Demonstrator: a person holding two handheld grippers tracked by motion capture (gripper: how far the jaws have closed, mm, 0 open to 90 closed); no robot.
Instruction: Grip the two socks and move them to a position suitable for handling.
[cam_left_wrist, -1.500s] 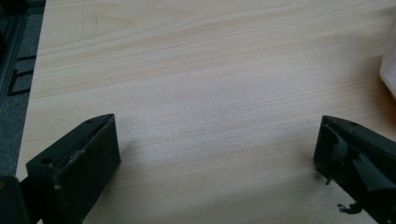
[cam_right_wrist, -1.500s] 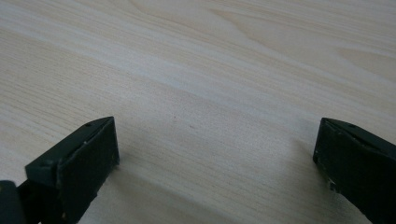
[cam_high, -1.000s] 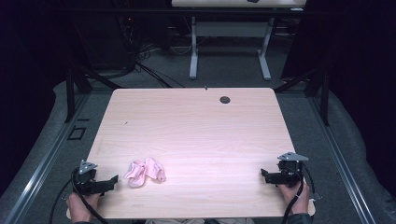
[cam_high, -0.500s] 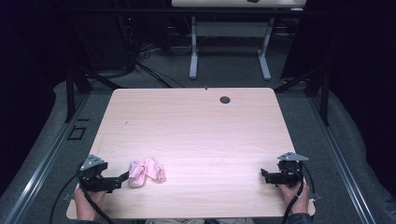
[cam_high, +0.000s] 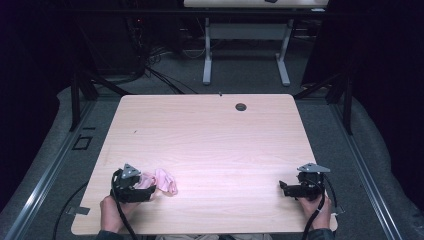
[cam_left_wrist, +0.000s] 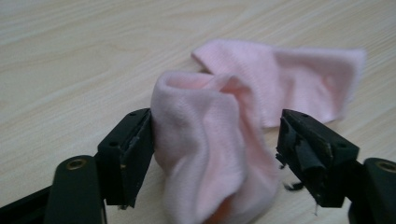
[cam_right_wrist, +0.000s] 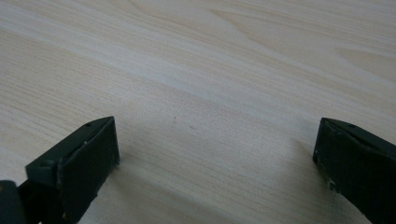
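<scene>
Near table's front-left | left tongs (cam_left_wrist: 212, 154) spread astride pink sock (cam_left_wrist: 224, 140), pointing away | right tongs (cam_right_wrist: 215, 163) spread

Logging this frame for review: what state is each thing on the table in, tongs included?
Pink sock: crumpled, lying on the table, folded over on itself, not lifted.
Left tongs: open, jaws on either side of the sock's near bunch; one jaw touches it, the other stands apart.
Right tongs: open, nothing between the jaws, low over bare wood.
Wooden table: flat, with a dark round hole near its far edge.
</scene>
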